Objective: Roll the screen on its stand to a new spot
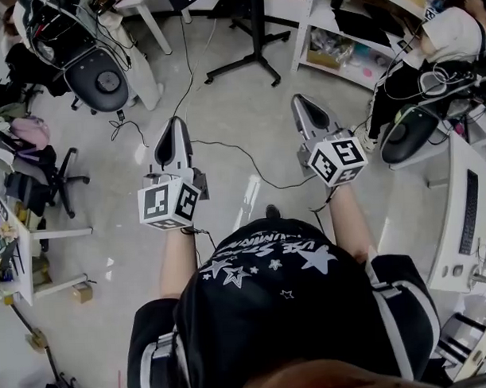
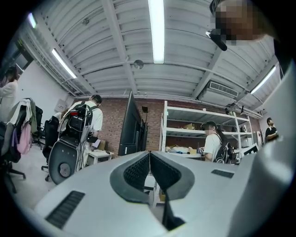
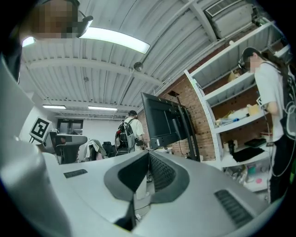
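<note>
Nearest, the left gripper and the right gripper were held out ahead of the person, both short of the screen and touching nothing. On each, the fingers were pressed together at the tips with nothing between them. A thin cable lay across the floor between the grippers and the screen's stand, whose black pole and splayed legs stood further on. The floor looked like smooth, hard concrete, so the stand would probably roll easily, though a leg or wheel could snag on that cable. The wheels themselves were too small to make out. The screen was a large dark panel mounted high on the stand, seen nearly edge-on. The whole thing was therefore likely heavy and top-heavy, stiff in the frame and fragile in the glass. The sensible hold seemed to be the uprights behind the panel, around mid-height, one gripper to each side, and never the panel face. A white shelf stood just right of the screen and a brick wall stood behind it. People with chairs and gear were well to its left, which left limited room to steer.
</note>
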A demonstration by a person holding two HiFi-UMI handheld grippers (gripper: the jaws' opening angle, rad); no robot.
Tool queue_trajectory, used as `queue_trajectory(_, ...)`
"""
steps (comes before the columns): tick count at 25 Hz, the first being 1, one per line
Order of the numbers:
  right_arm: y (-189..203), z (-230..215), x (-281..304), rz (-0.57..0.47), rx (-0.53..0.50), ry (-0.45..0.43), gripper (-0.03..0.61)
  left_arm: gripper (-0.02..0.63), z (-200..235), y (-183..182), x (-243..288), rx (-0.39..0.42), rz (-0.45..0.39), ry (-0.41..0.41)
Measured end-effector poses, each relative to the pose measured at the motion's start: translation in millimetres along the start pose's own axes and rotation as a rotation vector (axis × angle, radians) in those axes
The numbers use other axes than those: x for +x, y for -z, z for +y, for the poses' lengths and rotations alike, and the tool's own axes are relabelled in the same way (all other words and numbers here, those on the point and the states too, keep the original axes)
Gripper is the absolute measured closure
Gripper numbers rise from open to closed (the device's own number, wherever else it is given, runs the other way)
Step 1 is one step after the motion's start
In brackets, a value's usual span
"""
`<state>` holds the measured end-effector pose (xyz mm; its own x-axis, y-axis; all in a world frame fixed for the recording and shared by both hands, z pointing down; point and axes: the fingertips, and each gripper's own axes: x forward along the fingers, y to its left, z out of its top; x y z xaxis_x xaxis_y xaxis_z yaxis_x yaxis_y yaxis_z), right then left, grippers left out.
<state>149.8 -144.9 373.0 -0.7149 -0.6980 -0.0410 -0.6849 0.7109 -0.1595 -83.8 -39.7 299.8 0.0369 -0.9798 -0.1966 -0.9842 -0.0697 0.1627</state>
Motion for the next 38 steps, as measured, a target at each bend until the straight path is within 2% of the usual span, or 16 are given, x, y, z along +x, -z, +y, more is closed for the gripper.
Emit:
queue_trajectory(8, -4.7, -56.5, 34.8, 0.022, -0.032, -0.066, 0.571, 0.600, -8.6, 11.3, 56.8, 0.013, -0.022, -0.062)
queue_trajectory(16, 5.0, -85.1, 85.8, 0.041, 0.036, -0.077, 0.571, 0.600, 0.3, 23.9, 99.4, 0.023, 0.022, -0.078)
queue_trajectory(24, 2.8, -112.5, 151.0, 0.062, 0.016, -0.029, 0.567, 0.600, 43.0, 31.4, 182.1, -0.015, -0.001, -0.027)
queue_trajectory(32, -16.7, -134.8, 239.8, 0.042, 0.024, 0.017, 0.523, 0.600, 90.8, 29.3, 269.2, -0.033, 0.014, 0.046)
queue_trajectory(38, -7.8, -130.5, 298.9, 0.049, 0.037, 0.032, 0.471, 0.600, 133.9, 32.4, 310.7, -0.043, 0.022, 0.076)
